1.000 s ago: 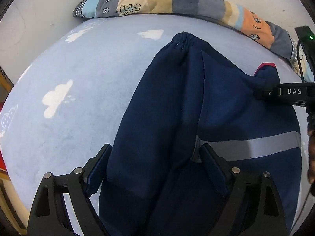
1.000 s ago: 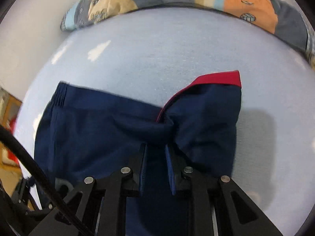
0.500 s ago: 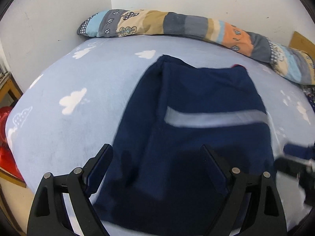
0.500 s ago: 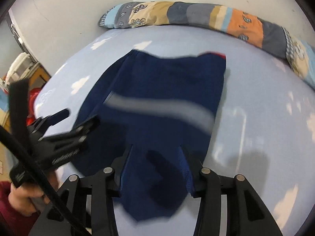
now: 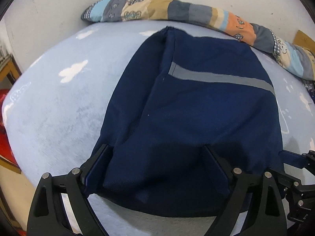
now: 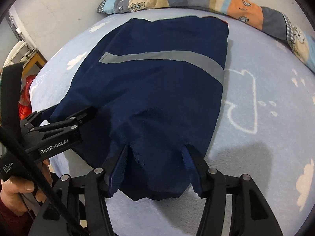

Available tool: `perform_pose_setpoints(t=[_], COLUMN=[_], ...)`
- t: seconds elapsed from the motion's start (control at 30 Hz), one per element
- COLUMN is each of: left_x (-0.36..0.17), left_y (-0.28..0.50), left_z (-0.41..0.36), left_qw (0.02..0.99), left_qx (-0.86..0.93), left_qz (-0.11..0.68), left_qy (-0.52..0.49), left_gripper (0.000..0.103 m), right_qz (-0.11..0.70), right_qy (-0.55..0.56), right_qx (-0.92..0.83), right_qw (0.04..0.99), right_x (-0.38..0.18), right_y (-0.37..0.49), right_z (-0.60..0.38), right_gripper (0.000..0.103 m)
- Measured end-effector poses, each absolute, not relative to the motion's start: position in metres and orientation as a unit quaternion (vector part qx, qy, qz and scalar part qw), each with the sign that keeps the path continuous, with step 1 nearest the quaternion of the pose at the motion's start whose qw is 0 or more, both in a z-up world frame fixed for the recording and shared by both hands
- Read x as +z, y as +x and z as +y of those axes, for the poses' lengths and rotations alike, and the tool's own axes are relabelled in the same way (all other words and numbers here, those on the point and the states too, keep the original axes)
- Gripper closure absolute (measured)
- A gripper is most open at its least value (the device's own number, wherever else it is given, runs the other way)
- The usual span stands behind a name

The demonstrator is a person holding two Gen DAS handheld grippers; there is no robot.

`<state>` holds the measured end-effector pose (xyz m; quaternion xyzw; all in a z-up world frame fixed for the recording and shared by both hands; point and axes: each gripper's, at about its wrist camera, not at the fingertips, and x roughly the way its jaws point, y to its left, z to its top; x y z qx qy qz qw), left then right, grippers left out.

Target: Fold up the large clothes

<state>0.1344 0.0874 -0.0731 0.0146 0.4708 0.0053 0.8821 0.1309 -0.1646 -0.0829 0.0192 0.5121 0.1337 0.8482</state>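
A navy blue garment (image 5: 196,102) with a grey reflective stripe (image 5: 218,77) lies folded on the light blue bed; it also shows in the right wrist view (image 6: 157,82) with its stripe (image 6: 167,58). A sliver of red collar (image 6: 223,20) peeks out at the far edge. My left gripper (image 5: 155,153) is open, its fingers spread over the garment's near left edge. My right gripper (image 6: 155,151) is open, its fingers astride the near right part of the hem. The left gripper (image 6: 59,125) also shows from the side in the right wrist view.
The bed sheet (image 5: 59,98) is light blue with white clouds. A long patchwork pillow (image 5: 177,11) lies along the wall at the far edge. A wooden piece of furniture (image 6: 33,61) and something red (image 6: 25,98) stand beside the bed on the left.
The right gripper was shut on the cloth near the collar and has let go. Both grippers have pulled back to the near edge. The garment now lies flat, folded over.
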Motion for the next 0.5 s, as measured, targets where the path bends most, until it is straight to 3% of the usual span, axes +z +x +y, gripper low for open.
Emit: perform_pose_setpoints(t=[0.27,0.5], left_x=[-0.047,-0.076], left_y=[0.133,0.153], left_z=[0.106,0.139], left_qw=[0.903,0.870], left_qx=[0.041,0.056], left_qz=[0.427,0.486], left_qy=[0.004,-0.064], left_gripper=[0.014,0.014], right_qz=[0.465,0.494], right_qy=[0.067,0.078], right_qx=[0.135,0.138], right_qw=[0.872,0.855], right_x=[-0.050,-0.069], right_y=[0.121,0.131], right_z=[-0.185,-0.181], right_gripper=[0.042,0.041])
